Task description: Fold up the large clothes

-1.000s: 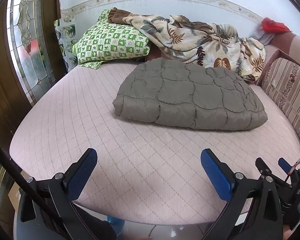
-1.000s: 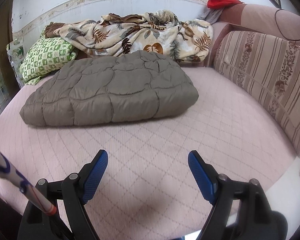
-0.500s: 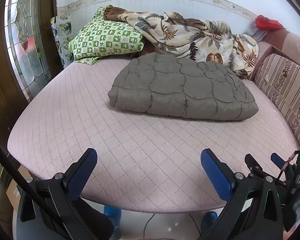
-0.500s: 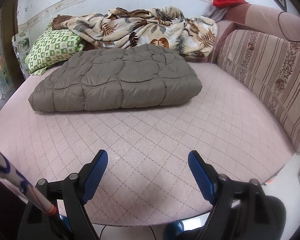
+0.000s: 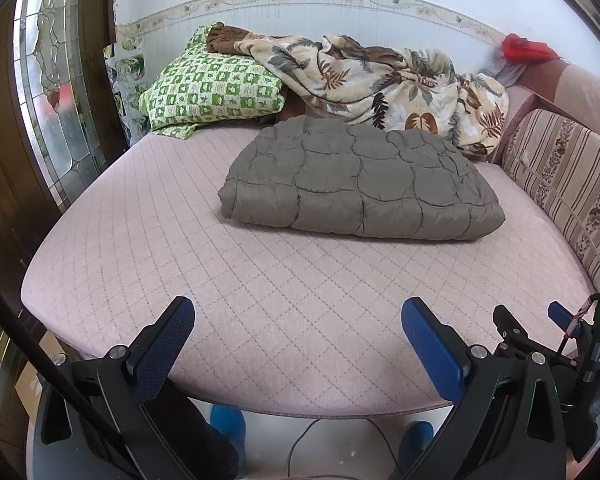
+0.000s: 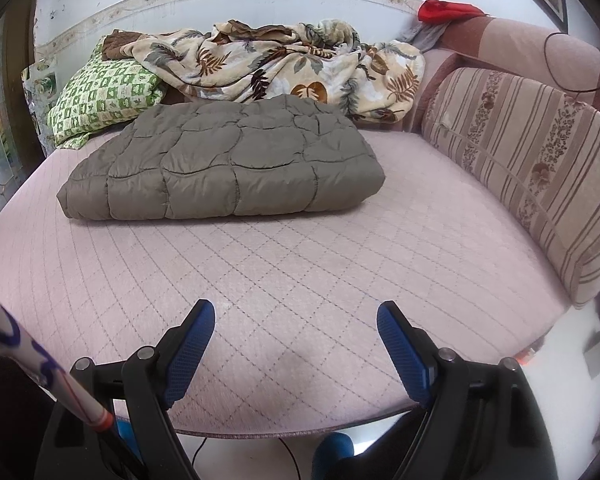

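A grey-brown quilted garment (image 5: 360, 184) (image 6: 228, 168) lies folded into a thick rectangle on the pink quilted bed (image 5: 204, 264) (image 6: 340, 240), toward its far side. My left gripper (image 5: 298, 312) hangs open over the bed's near edge, well short of the garment, with nothing between its blue pads. My right gripper (image 6: 296, 316) is also open and empty, likewise at the near edge and apart from the garment.
A green checked pillow (image 5: 212, 88) and a crumpled leaf-print blanket (image 5: 380, 80) lie behind the garment by the wall. A striped cushion (image 6: 532, 160) lines the right side. A stained-glass door (image 5: 56, 92) stands at left. The floor, a cable (image 5: 300, 444) and blue footwear show below the bed edge.
Both grippers have drawn back from the bed: the garment looks smaller and farther, and the bed's near edge and the floor below have come into view. Both stay open.
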The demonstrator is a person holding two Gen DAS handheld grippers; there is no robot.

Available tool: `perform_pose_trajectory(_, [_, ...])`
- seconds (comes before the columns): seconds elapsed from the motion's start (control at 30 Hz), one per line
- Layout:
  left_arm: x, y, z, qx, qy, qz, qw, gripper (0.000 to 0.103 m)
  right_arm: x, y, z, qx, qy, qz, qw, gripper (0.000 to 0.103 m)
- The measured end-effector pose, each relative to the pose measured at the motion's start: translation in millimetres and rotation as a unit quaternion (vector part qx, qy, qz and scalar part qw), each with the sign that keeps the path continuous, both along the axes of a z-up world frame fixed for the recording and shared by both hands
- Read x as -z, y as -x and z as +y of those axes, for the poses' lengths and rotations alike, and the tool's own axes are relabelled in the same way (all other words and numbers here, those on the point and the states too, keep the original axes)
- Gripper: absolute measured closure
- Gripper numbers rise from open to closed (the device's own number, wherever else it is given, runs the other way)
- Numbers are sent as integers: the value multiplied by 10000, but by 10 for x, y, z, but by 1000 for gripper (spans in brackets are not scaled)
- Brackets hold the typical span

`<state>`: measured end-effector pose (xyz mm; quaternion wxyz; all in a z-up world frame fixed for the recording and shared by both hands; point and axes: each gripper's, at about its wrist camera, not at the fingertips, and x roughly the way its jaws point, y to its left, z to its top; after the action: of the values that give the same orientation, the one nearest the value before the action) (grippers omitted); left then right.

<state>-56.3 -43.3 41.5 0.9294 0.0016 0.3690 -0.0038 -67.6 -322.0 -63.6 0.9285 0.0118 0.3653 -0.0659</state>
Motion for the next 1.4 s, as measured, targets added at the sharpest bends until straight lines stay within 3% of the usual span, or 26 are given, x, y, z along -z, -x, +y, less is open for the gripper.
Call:
perform_pose_trajectory(0.43, [-25,41,72,-202,-12,-105,9997,0,-166,173,28,78,310,-199,9993,14])
perform_pose_trajectory(1.4, [435,-271,106,-225,-390,322,9985,0,72,-135,194,-172,581,297,9977,13])
